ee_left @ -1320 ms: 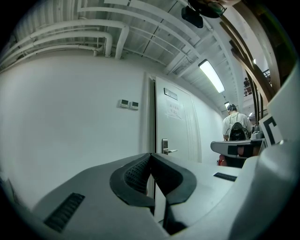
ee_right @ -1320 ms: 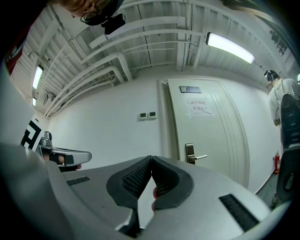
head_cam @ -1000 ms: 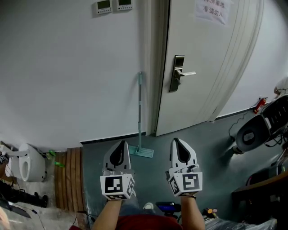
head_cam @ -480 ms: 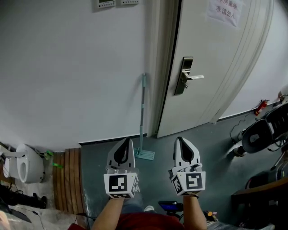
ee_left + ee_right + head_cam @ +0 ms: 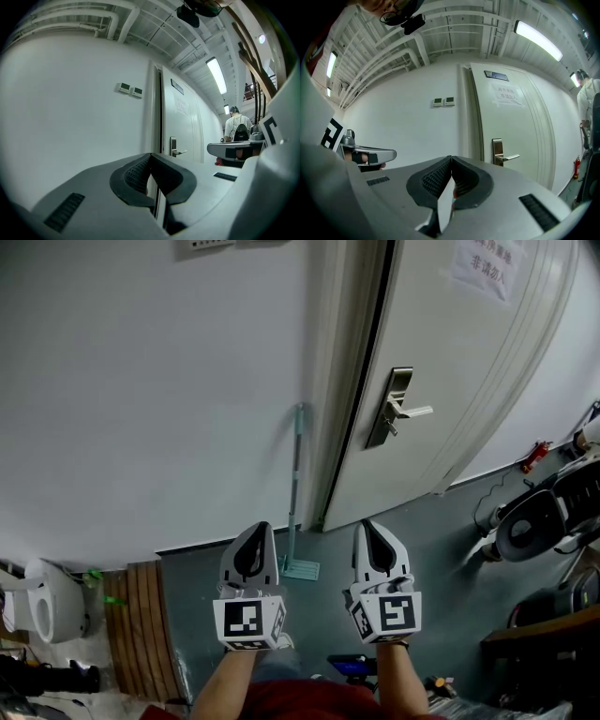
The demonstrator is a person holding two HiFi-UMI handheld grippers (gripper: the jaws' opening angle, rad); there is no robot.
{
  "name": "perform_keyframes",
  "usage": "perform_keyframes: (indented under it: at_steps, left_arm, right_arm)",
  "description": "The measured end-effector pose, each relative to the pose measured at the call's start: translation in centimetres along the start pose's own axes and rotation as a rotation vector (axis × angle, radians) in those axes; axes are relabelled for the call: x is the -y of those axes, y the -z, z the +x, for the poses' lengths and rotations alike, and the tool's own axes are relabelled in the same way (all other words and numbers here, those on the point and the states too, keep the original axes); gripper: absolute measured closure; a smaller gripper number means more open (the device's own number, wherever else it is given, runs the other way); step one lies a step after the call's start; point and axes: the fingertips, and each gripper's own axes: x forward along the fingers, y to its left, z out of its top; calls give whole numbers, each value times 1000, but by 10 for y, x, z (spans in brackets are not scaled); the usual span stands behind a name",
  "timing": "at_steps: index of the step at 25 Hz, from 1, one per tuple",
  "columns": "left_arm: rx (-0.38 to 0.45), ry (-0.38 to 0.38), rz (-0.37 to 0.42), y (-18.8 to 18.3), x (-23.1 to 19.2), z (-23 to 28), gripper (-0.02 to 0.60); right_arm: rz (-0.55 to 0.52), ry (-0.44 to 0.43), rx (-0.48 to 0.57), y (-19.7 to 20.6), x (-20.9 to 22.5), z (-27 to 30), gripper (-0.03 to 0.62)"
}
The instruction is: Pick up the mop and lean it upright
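Note:
The mop (image 5: 296, 465) has a pale green handle and stands upright, leaning on the white wall just left of the door frame. Its flat head (image 5: 299, 568) rests on the grey floor. My left gripper (image 5: 257, 527) is held level in front of me, just left of the mop head in the head view, jaws shut with nothing between them. My right gripper (image 5: 369, 524) is alongside it to the right, also shut and empty. In the left gripper view the left gripper (image 5: 150, 155) faces the wall and door. The right gripper (image 5: 451, 159) points the same way.
A white door with a metal lever handle (image 5: 397, 410) stands right of the mop. A white appliance (image 5: 49, 601) and wooden slats (image 5: 137, 624) lie at the left. Round machines (image 5: 528, 527) and cables crowd the right. A person with a backpack (image 5: 237, 129) stands far off.
Both grippers have moved together toward the wall and door, which now fill more of the head view. The mop has kept leaning in the same spot. Both jaws have stayed shut.

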Motion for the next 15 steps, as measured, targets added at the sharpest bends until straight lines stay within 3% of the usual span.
perform_keyframes:
  at_steps: [15]
  left_arm:
    - [-1, 55, -9, 4, -47, 60, 567]
  right_arm:
    - [-20, 63, 8, 1, -5, 66, 577]
